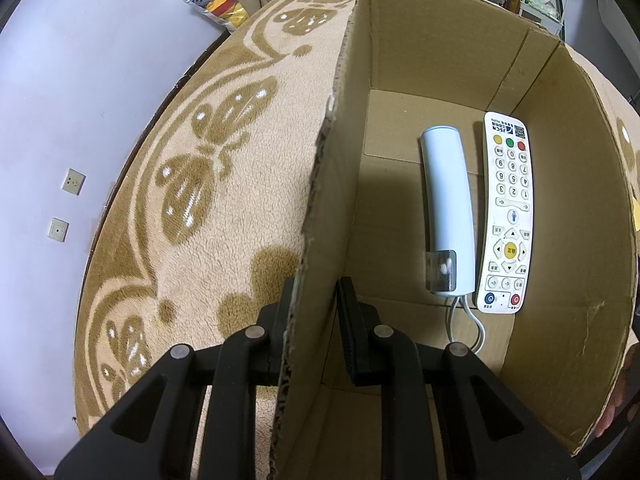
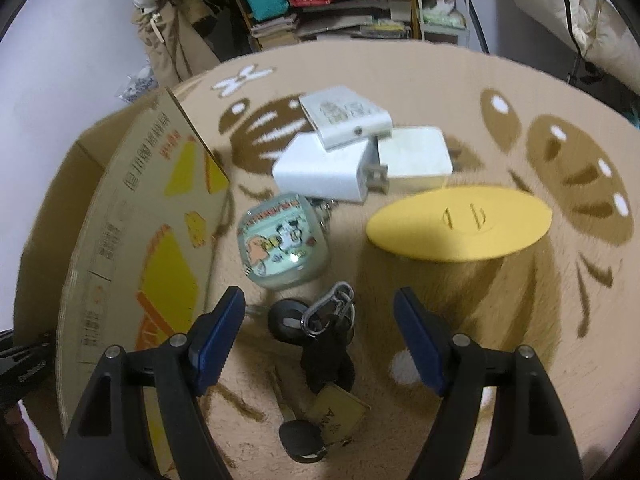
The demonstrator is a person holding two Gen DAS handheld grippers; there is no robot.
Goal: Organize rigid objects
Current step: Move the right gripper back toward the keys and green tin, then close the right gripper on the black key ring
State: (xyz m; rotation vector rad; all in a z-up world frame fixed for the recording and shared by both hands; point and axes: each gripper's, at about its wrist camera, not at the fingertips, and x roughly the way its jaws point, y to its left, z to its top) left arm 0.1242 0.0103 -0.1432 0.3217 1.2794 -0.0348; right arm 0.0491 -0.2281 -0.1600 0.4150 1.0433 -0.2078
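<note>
My left gripper (image 1: pixel 316 300) clamps the near wall of the cardboard box (image 1: pixel 440 52), one finger outside and one inside. Beyond it, on the box floor, a pale blue handset (image 1: pixel 448 208) and a white remote (image 1: pixel 508 216) lie side by side. My right gripper (image 2: pixel 320 316) hangs spread wide above a bunch of keys (image 2: pixel 320 344) on the patterned blanket (image 2: pixel 460 300). Farther off lie a cartoon-printed case (image 2: pixel 280 240), a yellow oval lid (image 2: pixel 460 224) and white chargers (image 2: pixel 332 168).

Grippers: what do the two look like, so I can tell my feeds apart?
Left gripper: all-black plastic linkage arms with silver pivot pins and plain black fingers. Right gripper: same black frame and silver pins, but blue ridged pads line its fingers. No cables or sleeves show.
</note>
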